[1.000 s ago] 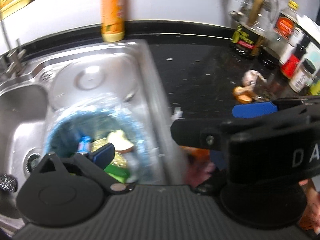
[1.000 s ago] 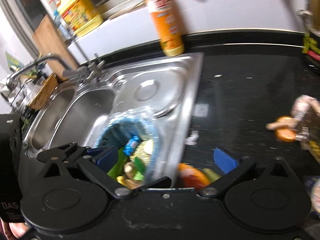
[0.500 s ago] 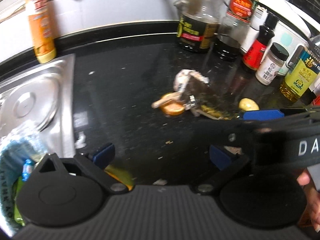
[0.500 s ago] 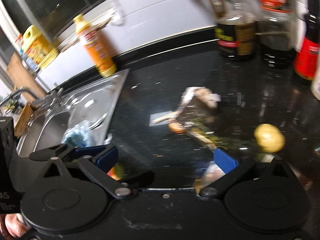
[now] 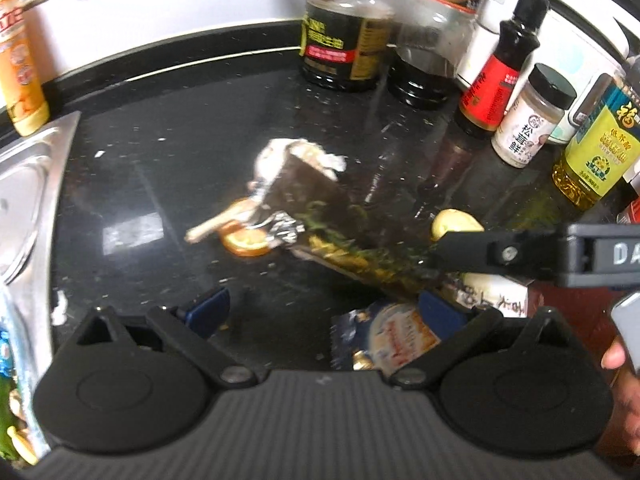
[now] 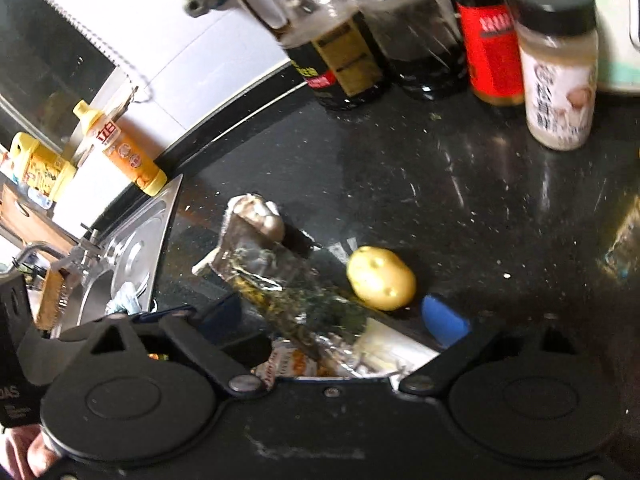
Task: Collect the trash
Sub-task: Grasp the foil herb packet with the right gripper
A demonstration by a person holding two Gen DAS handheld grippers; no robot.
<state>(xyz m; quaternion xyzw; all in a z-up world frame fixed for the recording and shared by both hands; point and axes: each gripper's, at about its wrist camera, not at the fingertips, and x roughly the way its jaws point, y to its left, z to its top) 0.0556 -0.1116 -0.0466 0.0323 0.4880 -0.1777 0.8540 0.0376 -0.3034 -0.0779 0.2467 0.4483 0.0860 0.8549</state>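
Observation:
Trash lies on the black countertop [image 5: 160, 152]: a crumpled white tissue [image 5: 300, 156], an orange slice [image 5: 246, 242], a scrap of foil [image 5: 282, 232], a clear wrapper with green bits [image 5: 352, 256] and a printed snack packet [image 5: 394, 336]. My left gripper [image 5: 324, 312] is open above the packet's near end. My right gripper [image 6: 334, 316] is open with its jaws closing. The clear wrapper [image 6: 288, 292] lies between them, and the pads are off it. A yellow potato [image 6: 380, 278] rests beside its blue right pad [image 6: 444, 320]. In the left wrist view my right gripper's finger [image 5: 464, 245] reaches in from the right.
Sauce bottles [image 5: 344, 40], a spice jar [image 5: 528, 120] and an oil bottle [image 5: 596, 144] line the back and right. The steel sink [image 5: 24, 184] with a trash-filled bag [image 5: 8, 360] is at the left. An orange bottle [image 5: 20, 80] stands behind it. A hand [image 5: 616, 360] shows at right.
Both grippers have swung right, from over the sink and its blue bag to the trash pile on the countertop. The right jaws have narrowed slightly.

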